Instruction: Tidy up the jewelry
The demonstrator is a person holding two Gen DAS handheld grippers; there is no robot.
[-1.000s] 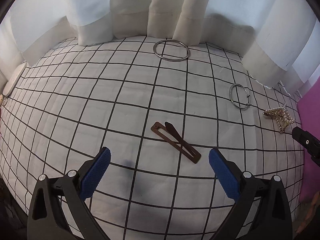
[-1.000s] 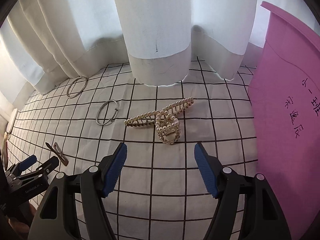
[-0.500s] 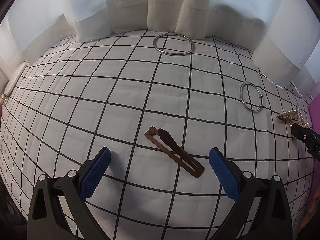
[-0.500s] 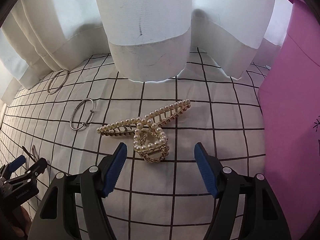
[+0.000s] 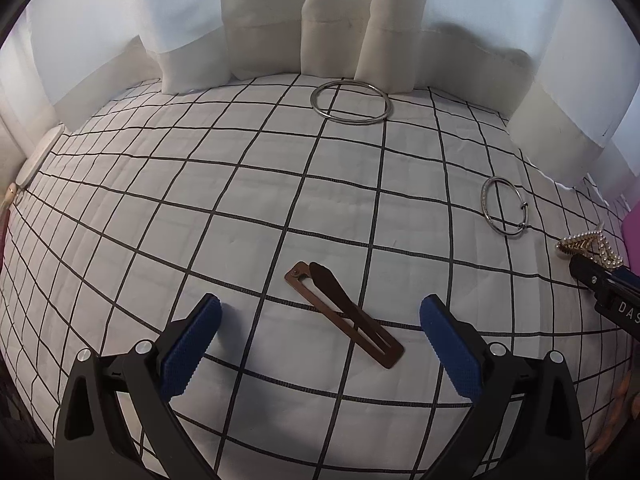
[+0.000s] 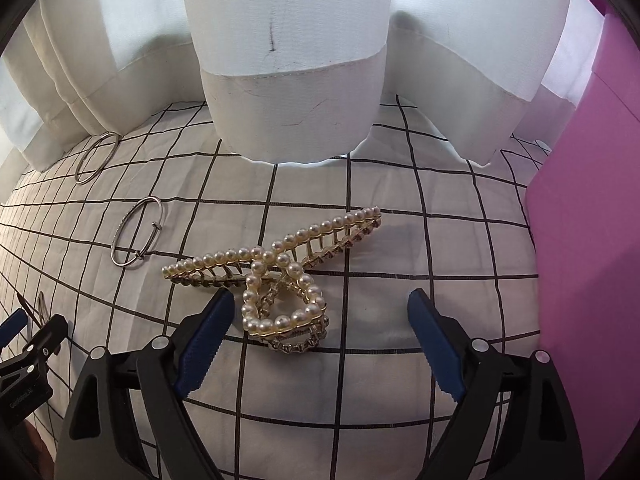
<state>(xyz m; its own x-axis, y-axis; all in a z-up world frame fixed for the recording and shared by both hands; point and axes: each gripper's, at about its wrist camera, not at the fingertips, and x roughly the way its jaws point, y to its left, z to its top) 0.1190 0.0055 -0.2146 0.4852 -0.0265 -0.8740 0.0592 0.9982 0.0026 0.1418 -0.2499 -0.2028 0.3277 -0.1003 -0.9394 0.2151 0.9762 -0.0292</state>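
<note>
On the white cloth with black grid lines (image 6: 380, 248), gold pearl hair claw (image 6: 280, 276) between the right gripper (image 6: 320, 328) jaws, opening wide, touching nothing, left gripper (image 5: 320, 336) jaws wide around flat brown hair clip (image 5: 344, 314), not touching.

Home bedroom, grid-patterned bedding (image 5: 224, 216), white curtains (image 6: 288, 60) behind

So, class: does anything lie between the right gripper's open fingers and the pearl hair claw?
Nothing visible does. The right gripper, its jaws opening, already straddles the looped end of the pearl hair claw on the checked cloth.
</note>
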